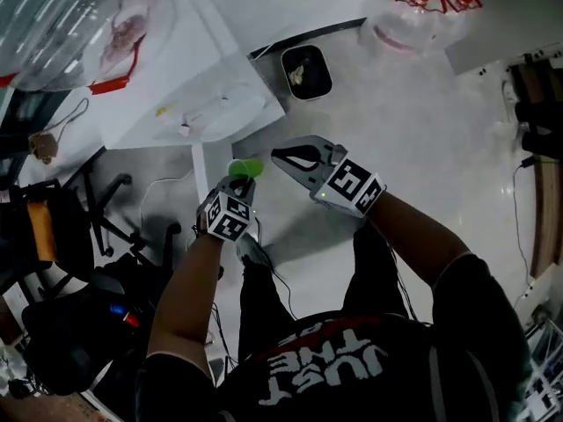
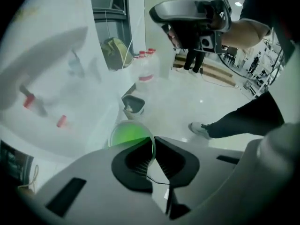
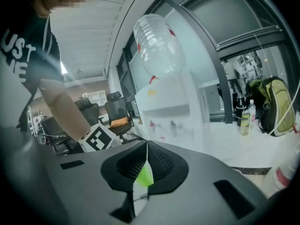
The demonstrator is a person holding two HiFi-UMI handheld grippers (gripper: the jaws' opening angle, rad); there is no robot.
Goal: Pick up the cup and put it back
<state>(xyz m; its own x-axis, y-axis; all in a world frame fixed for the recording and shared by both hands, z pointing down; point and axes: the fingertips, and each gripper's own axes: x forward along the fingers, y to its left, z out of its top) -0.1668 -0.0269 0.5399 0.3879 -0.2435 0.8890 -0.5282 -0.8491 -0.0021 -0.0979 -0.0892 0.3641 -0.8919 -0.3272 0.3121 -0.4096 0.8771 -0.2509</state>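
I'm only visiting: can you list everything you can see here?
cup: one, green, held up by its rim
water dispenser: one, white, ahead, clear bottle on top
bin: one, black, on the floor beside the dispenser
spare water bottles: several, clear with red caps, beyond the bin
backpack: one, yellow-green, past the dispenser
left gripper: one, grey, shut on the cup's rim
right gripper: one, grey, jaws together, empty, apart from the cup

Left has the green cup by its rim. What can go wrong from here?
The left gripper pinches only one side of the green cup's rim, so it may pivot or slip out.
The cup hangs over the floor; a slip means a drop.
The right gripper's shut tips sit close beside the cup and could knock it.
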